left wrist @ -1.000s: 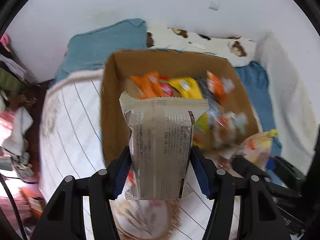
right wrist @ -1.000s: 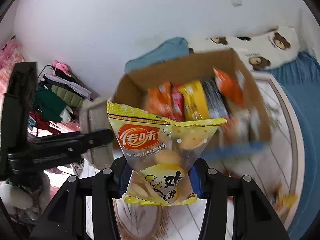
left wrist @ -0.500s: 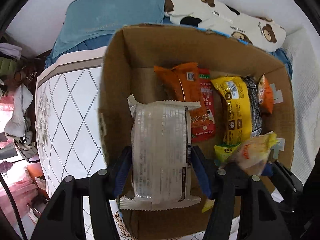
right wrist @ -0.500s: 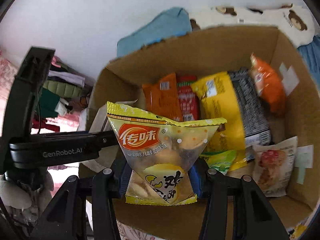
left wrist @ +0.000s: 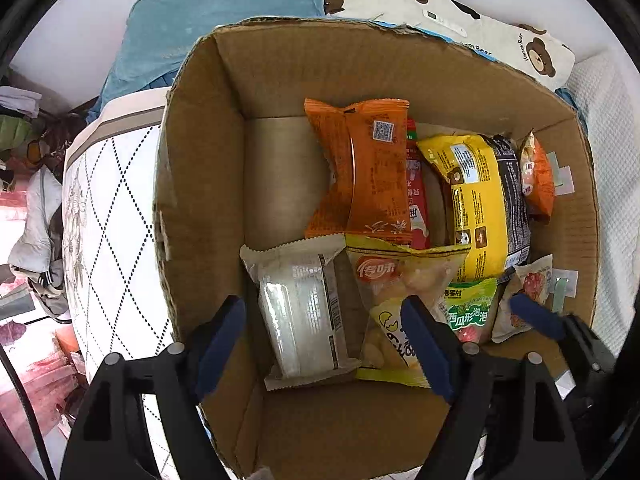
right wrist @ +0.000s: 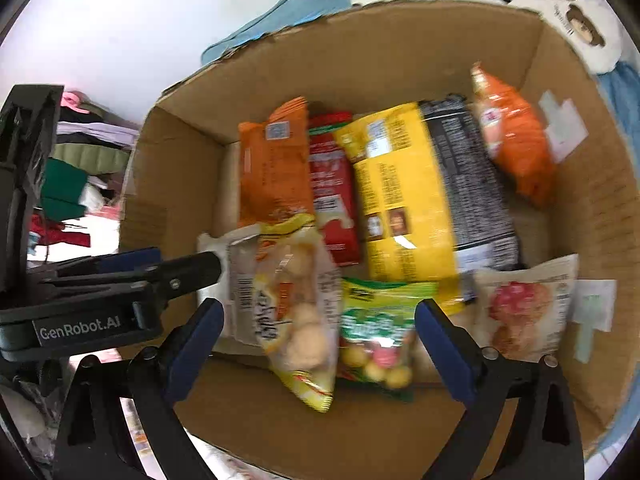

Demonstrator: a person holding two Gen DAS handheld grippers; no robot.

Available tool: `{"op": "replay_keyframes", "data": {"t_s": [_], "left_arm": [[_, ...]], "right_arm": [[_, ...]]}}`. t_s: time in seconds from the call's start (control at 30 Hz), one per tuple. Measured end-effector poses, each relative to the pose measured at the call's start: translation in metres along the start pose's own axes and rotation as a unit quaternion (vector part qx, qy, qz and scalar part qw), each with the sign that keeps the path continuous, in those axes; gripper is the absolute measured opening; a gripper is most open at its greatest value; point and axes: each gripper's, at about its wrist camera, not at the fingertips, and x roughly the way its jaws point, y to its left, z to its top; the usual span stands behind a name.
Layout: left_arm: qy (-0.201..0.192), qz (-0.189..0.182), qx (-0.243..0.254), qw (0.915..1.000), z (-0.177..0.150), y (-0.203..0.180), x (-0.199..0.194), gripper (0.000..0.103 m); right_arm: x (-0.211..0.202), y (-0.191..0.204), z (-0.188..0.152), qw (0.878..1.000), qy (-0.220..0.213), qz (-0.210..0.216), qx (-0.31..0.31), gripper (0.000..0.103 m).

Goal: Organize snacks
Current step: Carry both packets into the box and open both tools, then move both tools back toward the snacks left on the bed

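Note:
A cardboard box (left wrist: 200, 184) holds several snack packs. My left gripper (left wrist: 324, 340) is open above the box's near left part; the white-grey pack (left wrist: 300, 308) lies free on the box floor between its fingers. My right gripper (right wrist: 320, 344) is open over the box; the yellow clear bag of puffs (right wrist: 296, 312) lies loose below it, beside the white-grey pack (right wrist: 240, 280). The yellow bag also shows in the left wrist view (left wrist: 400, 296). The left gripper's body shows at the left of the right wrist view (right wrist: 120, 296).
In the box lie an orange pack (left wrist: 360, 172), a red pack (left wrist: 416, 200), a yellow pack (left wrist: 476, 204), a black pack (left wrist: 514, 196), a small orange bag (left wrist: 538, 180), a green candy bag (right wrist: 380, 328) and a white pack with red fruit (right wrist: 520, 308). The box stands on a white patterned table (left wrist: 104, 216).
Both grippers moved down into the box and opened. The white-grey pack and the yellow bag dropped from the jaws onto the box floor.

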Motion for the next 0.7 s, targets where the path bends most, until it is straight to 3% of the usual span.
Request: {"op": "replay_keyframes", "data": {"t_s": [0.33,0.7], "left_arm": [[-0.044,-0.019,-0.015,0.9987,-0.025,-0.007,-0.015,0.079],[-0.163,-0.014,-0.015,0.9864,-0.079,-0.02,-0.055,0.079]], "right_arm": [[-0.026,-0.021,-0.013,0.996,-0.034,-0.075,-0.015,0.098],[-0.073,-0.017,-0.047,0.987,-0.099,-0.111,-0.065,0.098]]}}
